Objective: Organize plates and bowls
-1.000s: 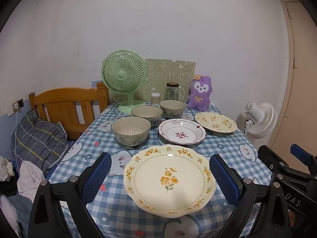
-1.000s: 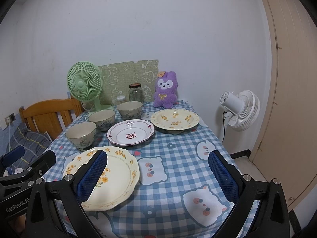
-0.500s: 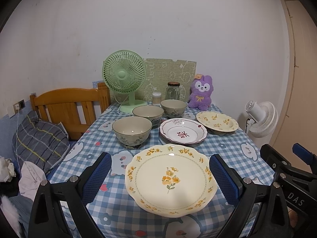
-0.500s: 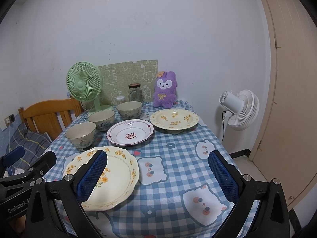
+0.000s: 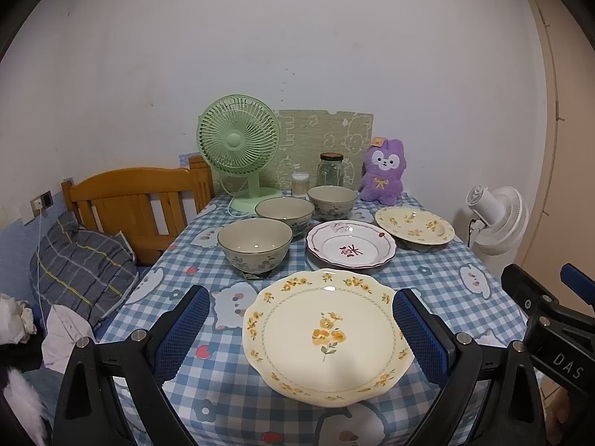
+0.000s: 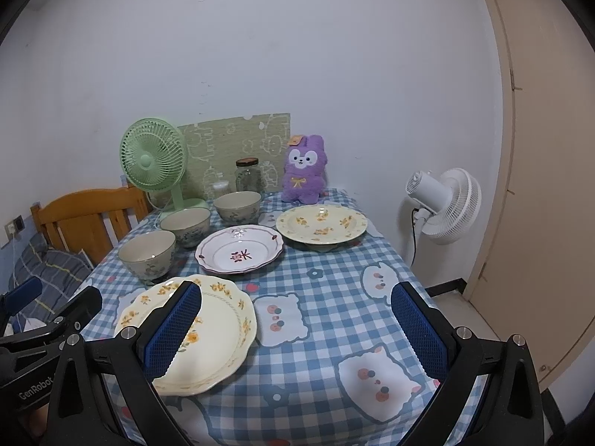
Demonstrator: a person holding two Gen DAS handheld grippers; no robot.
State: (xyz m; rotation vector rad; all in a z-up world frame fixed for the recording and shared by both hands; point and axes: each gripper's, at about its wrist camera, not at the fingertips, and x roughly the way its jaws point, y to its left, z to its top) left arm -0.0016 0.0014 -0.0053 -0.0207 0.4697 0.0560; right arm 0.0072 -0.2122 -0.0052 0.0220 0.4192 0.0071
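A cream plate with yellow flowers lies at the table's near edge, framed by my open left gripper, which hovers short of it. Behind it sit a white plate with a maroon rim and a deeper yellow-flowered plate. Three beige floral bowls run in a diagonal row on the left. My right gripper is open above bare tablecloth, right of the near plate. Neither gripper holds anything.
A blue checked cloth covers the table. A green desk fan, glass jar, small container and purple plush line the back. A wooden bed frame stands left, a white fan and door right.
Both views have shifted only slightly; the dishes sit where they were and both grippers remain open.
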